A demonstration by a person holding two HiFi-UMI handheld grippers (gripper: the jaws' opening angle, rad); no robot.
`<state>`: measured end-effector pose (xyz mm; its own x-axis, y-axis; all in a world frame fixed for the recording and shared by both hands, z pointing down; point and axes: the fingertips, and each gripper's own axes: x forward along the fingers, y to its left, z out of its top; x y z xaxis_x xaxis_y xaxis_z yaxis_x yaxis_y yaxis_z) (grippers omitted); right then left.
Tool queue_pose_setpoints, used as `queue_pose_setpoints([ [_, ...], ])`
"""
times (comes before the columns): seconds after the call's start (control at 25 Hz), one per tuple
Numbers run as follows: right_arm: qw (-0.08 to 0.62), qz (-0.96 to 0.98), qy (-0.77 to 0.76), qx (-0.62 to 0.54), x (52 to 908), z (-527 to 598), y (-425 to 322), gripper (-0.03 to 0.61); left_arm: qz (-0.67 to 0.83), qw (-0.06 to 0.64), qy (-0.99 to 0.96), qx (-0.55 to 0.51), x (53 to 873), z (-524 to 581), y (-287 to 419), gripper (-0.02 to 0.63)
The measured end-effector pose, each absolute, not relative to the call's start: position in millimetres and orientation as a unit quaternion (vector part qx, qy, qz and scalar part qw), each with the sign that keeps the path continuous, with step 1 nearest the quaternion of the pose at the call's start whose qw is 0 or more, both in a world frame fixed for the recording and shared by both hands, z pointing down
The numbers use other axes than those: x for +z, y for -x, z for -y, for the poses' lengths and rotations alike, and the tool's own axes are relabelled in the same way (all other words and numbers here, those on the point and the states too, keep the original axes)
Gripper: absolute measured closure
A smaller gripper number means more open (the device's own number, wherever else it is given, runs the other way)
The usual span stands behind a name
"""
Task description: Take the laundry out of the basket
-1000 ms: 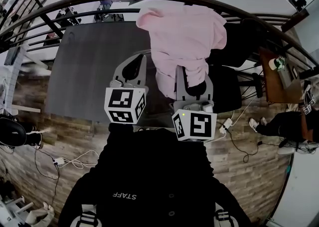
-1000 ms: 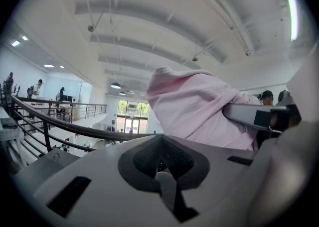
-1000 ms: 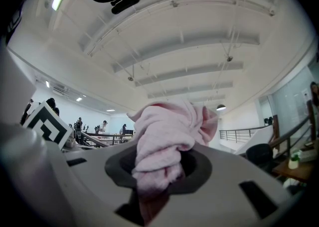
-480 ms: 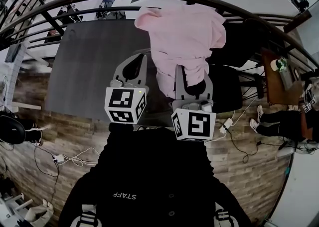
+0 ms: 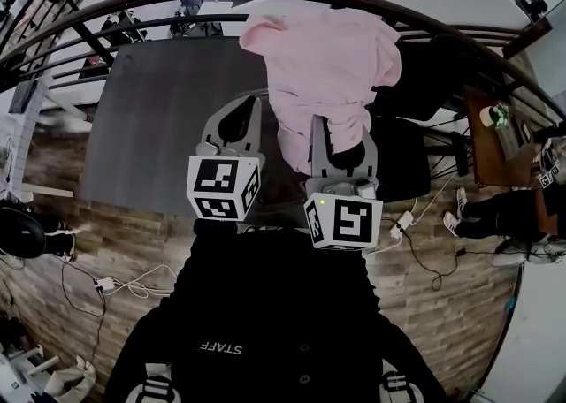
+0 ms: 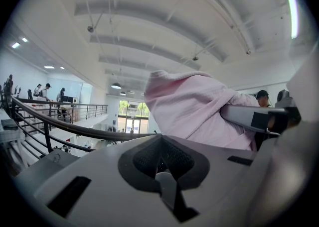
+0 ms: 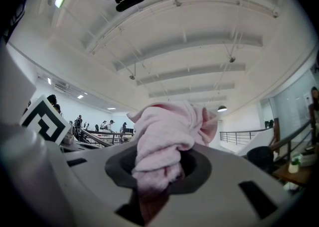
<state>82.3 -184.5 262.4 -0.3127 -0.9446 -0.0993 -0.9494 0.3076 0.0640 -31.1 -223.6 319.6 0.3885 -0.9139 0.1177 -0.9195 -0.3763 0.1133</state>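
A pink garment (image 5: pixel 323 65) hangs bunched in the air over the right part of a dark grey table (image 5: pixel 150 136). My right gripper (image 5: pixel 343 130) is shut on its lower end; in the right gripper view the pink cloth (image 7: pixel 167 131) fills the gap between the jaws of that gripper (image 7: pixel 159 157). My left gripper (image 5: pixel 250 102) is held level just left of the garment, shut, with nothing between its jaws. In the left gripper view the left gripper (image 6: pixel 159 140) points past the pink garment (image 6: pixel 194 106), and the right gripper's finger (image 6: pixel 256 119) shows at the right. I see no basket.
A dark curved railing (image 5: pixel 133 2) runs across beyond the table. A black shape (image 5: pixel 402 158) stands right of the garment. Further right is a small wooden table (image 5: pixel 488 145) with a cup. Cables (image 5: pixel 124 285) lie on the wooden floor at the left.
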Motion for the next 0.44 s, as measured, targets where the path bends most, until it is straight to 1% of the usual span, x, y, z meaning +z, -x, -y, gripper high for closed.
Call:
queue_pose_setpoints([
  [0.44, 0.018, -0.807, 0.588, 0.056, 263.8, 185.1, -83.2, 0.465, 0.549, 0.078, -0.832, 0.019, 319.0, 222.6, 27.9, 0.612],
])
